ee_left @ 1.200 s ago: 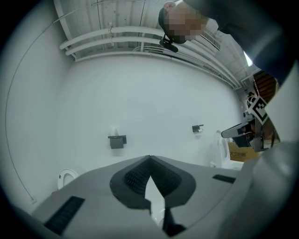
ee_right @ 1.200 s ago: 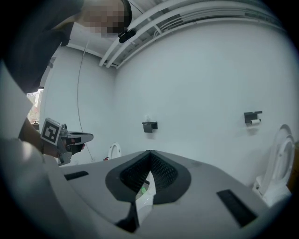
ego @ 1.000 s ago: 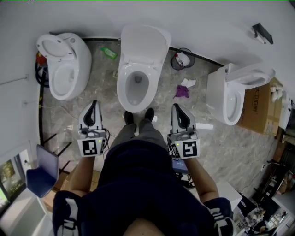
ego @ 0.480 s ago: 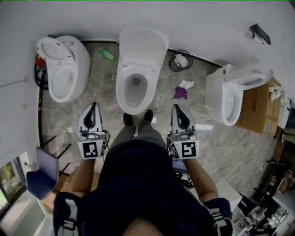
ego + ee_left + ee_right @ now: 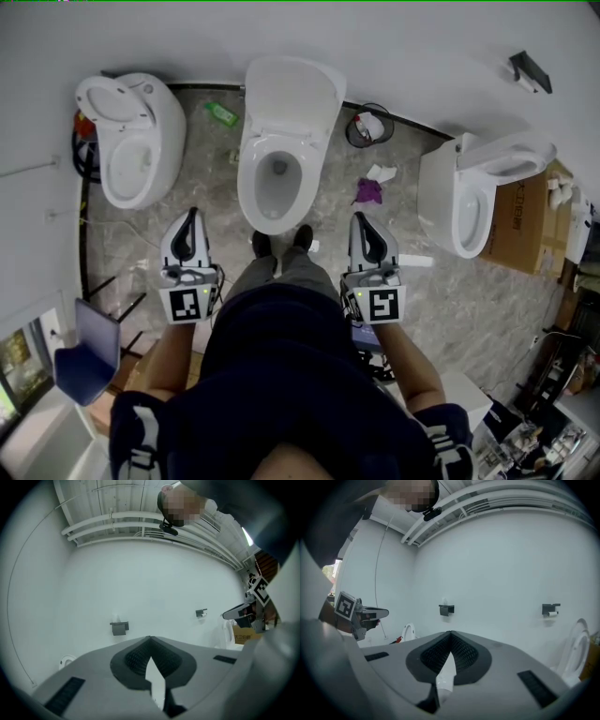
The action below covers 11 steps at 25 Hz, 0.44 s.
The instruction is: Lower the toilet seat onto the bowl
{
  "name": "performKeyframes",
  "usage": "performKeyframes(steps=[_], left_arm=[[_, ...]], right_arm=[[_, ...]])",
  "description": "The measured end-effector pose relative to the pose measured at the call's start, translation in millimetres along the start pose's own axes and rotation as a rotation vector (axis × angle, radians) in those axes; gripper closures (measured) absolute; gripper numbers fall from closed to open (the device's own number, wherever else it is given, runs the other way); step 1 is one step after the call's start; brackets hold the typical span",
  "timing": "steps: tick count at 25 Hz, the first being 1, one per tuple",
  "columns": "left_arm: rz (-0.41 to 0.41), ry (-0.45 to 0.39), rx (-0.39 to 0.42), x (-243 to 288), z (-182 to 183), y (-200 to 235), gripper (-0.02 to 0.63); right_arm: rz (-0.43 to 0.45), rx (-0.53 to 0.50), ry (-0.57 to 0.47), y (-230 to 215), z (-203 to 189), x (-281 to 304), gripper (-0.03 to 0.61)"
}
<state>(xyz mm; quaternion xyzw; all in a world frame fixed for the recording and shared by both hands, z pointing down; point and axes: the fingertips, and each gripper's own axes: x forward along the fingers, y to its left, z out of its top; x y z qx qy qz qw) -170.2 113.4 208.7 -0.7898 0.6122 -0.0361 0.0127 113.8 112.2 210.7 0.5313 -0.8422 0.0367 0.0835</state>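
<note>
Head view looks down on a grey stone floor (image 5: 187, 202) with three white toilets by the wall. The person (image 5: 281, 375) stands in the middle, with both shoes (image 5: 263, 240) close to the front of the middle toilet (image 5: 274, 183) at 12 o'clock. Its toilet seat (image 5: 292, 94) is up and leans back toward the wall, so the bowl is open. Another toilet (image 5: 131, 141) is at 10 o'clock, and a third toilet (image 5: 473, 202) is at 2 o'clock with a brown box (image 5: 525, 220) beside it.

The left tool (image 5: 191, 216) is at 9 o'clock from the shoes and the right tool (image 5: 360, 218) is at 3 o'clock. Both point toward the wall. Each tool is pressed together and pinches nothing. Neither one touches the seat.

A black bin (image 5: 368, 125) sits at 1 o'clock. A purple rag (image 5: 368, 188) lies near it, and a green bottle (image 5: 222, 113) lies at 11 o'clock.
</note>
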Motion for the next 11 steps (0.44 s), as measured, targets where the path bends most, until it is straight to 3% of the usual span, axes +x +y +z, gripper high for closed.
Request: performKeyframes(steps=[11], left_arm=[[0.003, 0.008, 0.008, -1.5, -1.1, -1.9, 0.589]], right_arm=[[-0.004, -0.016, -0.003, -1.2, 2.8, 0.6, 0.56]])
